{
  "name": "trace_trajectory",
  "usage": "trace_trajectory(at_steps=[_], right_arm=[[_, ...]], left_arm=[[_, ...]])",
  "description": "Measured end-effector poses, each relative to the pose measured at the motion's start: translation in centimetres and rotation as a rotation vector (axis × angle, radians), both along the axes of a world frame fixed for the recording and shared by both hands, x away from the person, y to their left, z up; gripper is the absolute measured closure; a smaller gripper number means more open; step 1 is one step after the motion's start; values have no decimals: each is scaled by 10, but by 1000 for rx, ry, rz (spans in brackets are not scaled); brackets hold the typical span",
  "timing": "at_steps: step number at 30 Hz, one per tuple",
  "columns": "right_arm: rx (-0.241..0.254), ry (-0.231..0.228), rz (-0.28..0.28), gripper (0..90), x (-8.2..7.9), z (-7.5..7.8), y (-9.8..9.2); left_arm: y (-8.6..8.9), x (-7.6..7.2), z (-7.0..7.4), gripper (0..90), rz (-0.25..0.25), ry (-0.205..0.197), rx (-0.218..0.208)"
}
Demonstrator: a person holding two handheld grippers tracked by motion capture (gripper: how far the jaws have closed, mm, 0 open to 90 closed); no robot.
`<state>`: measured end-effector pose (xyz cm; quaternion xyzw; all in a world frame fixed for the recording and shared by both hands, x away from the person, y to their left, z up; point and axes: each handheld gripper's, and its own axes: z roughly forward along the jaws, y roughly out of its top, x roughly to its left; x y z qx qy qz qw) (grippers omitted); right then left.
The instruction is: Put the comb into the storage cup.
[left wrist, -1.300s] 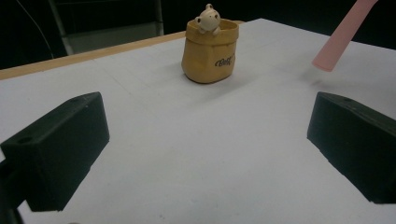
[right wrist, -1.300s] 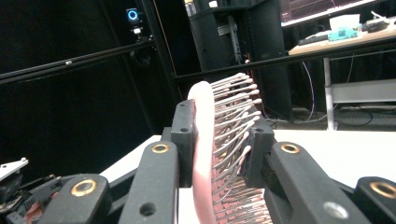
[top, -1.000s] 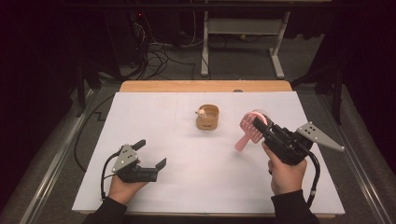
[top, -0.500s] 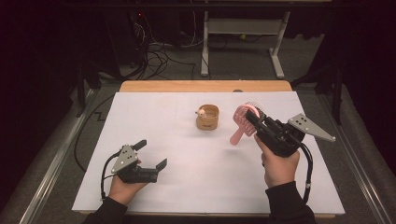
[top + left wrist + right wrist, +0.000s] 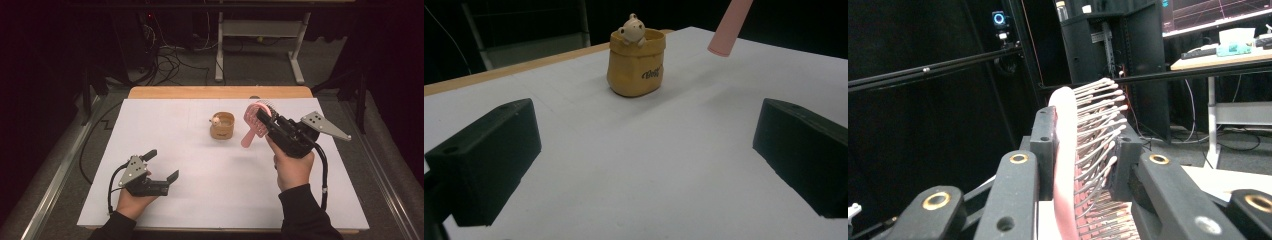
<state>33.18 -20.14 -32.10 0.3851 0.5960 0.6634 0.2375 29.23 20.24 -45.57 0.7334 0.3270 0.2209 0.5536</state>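
White table (image 5: 200,200) open around lifted hairbrush (image 5: 254,125).

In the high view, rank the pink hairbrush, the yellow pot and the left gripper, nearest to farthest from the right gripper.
1. Pink hairbrush: clamped in the right gripper, handle hanging toward the table.
2. Yellow pot: mid-table, just left of the brush.
3. Left gripper: near left, jaws apart, holding nothing.

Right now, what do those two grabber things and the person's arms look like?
Both are black, boxy tools with two chunky black jaws. The left gripper and the right gripper each carry a grey three-cornered plate dotted with small holes, and each trails a black cable. Brass-coloured screw rings show in the right gripper view. The person wears dark long sleeves.
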Motion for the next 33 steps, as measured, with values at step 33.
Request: trace_trajectory(at_steps=[33], right_arm=[[7, -36, -25, 725, 30, 25, 10]], left_arm=[[-3, 0, -2, 0, -30, -2, 4]])
